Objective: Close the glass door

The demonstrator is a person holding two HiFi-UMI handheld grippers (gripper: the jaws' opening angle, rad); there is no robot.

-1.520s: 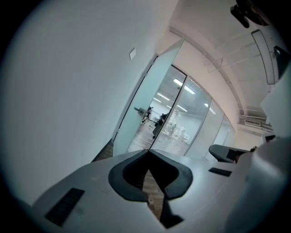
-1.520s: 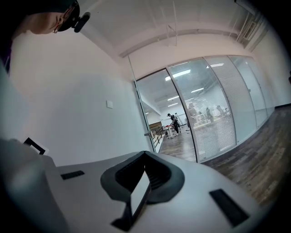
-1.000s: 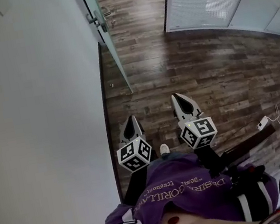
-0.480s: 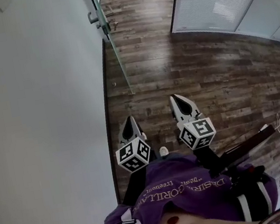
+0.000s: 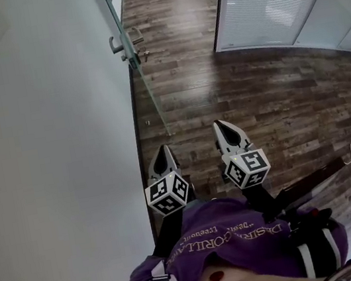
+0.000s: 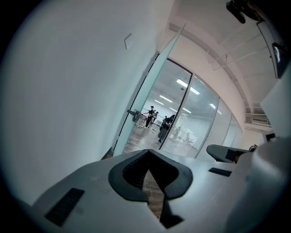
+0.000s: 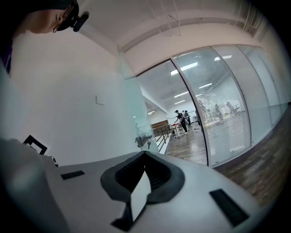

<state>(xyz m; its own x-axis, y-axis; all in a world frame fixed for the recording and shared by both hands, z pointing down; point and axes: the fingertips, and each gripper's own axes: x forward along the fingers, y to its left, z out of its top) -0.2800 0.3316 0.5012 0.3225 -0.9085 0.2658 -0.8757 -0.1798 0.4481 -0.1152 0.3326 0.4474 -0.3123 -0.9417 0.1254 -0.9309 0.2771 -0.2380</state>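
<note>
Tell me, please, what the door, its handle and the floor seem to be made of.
Glass door: glass, a smooth, pale greenish, translucent pane.
Door handle: likely brushed metal, grey with a dull sheen.
Floor: brown wood-look planks with grain and seams, slightly glossy; real wood or laminate, I cannot tell.

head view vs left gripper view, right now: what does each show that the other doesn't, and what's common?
Head view only: the person's purple shirt and the marker cubes on top of the grippers.

Left gripper view only: people far down the corridor, ceiling lights, and a straight look at the left gripper, its jaws together on nothing.

Both: the glass door, its handle, the white wall and the blinds partition. Nothing touches the door.
</note>
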